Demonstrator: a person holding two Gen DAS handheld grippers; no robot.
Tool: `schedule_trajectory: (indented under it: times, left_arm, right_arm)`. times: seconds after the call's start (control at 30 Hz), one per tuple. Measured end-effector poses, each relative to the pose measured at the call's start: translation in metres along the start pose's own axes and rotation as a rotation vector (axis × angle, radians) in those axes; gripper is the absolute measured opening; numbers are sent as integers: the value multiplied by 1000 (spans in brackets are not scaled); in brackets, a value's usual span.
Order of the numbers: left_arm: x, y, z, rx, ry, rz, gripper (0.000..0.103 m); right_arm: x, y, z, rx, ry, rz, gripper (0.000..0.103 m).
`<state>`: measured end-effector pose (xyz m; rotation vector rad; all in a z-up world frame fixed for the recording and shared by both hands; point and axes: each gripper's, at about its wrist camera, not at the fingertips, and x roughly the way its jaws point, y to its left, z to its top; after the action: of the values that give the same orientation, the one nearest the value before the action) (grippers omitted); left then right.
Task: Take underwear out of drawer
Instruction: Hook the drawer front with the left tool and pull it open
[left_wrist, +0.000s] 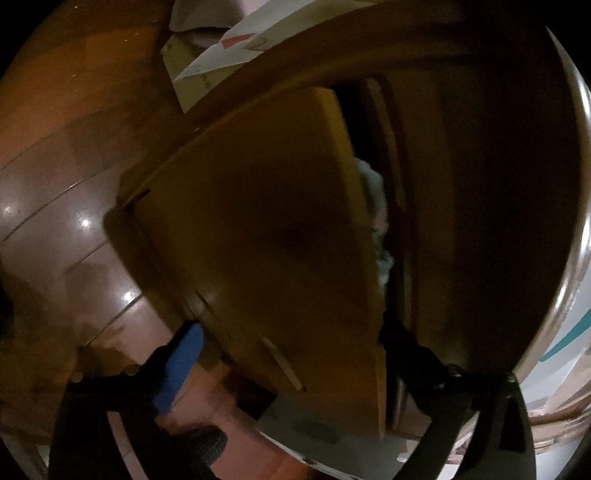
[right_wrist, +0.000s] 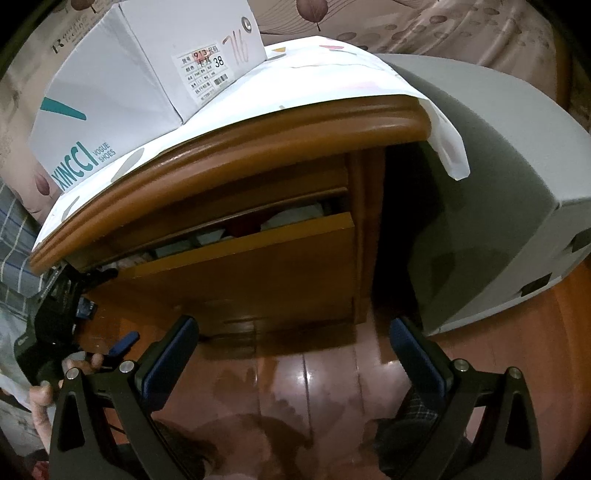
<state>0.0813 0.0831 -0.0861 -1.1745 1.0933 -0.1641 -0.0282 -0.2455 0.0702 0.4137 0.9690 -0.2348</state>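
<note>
Right gripper (right_wrist: 291, 354): one, jaws spread wide with nothing between them; two black fingers with flat blue pads (right_wrist: 168, 354), hovering over the floor in front of the nightstand.
Left gripper (left_wrist: 295, 354): one, jaws spread wide and straddling the drawer front without pinching it; one blue pad (left_wrist: 179, 369) shows on the outer side of the panel, and the other finger, a dark shape, sits on the inner side. From the right wrist view it is a black frame at the drawer's left end, held by a hand (right_wrist: 40, 398).
Drawer (right_wrist: 258, 266): one, the nightstand's top drawer, pulled partly out; a flat, smooth slab of orange-brown wood with square edges.
Underwear (right_wrist: 295, 216): folded cloth lies inside the drawer, behind its front panel; pale, white and one dark red piece show in the gap, the exact count cannot be told. From the left wrist view a pale fuzzy bundle (left_wrist: 373, 192) peeks over the panel's edge.
Nightstand (right_wrist: 229, 144): one, glossy brown wood with a rounded, moulded top edge.
Paper sheet (right_wrist: 332, 79): one, white with coloured spots, covering the nightstand top and drooping over its right corner.
Shoe box (right_wrist: 122, 92): one, white cardboard with teal lettering, on top of the nightstand.
Grey box (right_wrist: 491, 192): one, large and matte, on the floor right of the nightstand.
Floor (right_wrist: 314, 387): polished reddish wood planks below the nightstand.
</note>
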Motion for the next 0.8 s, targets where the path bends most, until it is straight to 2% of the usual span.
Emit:
schedule_trajectory:
  times: [0.13,0.23,0.37,0.57,0.7,0.8]
  left_arm:
    - [3,5,-1,-14,-15,-32,103]
    - [8,9,2,-69,1,-51,103]
    - [19,12,10,-122,-12,-15,103]
    - [21,13,9,-106,-59,-16,103]
    - [19,5,9,-88,-66,72,103]
    - [14,-5,10,-45,-73,165,103]
  right_arm:
    - [0,-1,1,8,-1,-1,102]
    - [0,0,1,13,1,1,102]
    - [3,-1,0,14,14,7,102]
    - [3,-3,3,25,20,9,102]
    - [3,-2,4,17,21,9,102]
    - [3,-4,4,20,18,7,102]
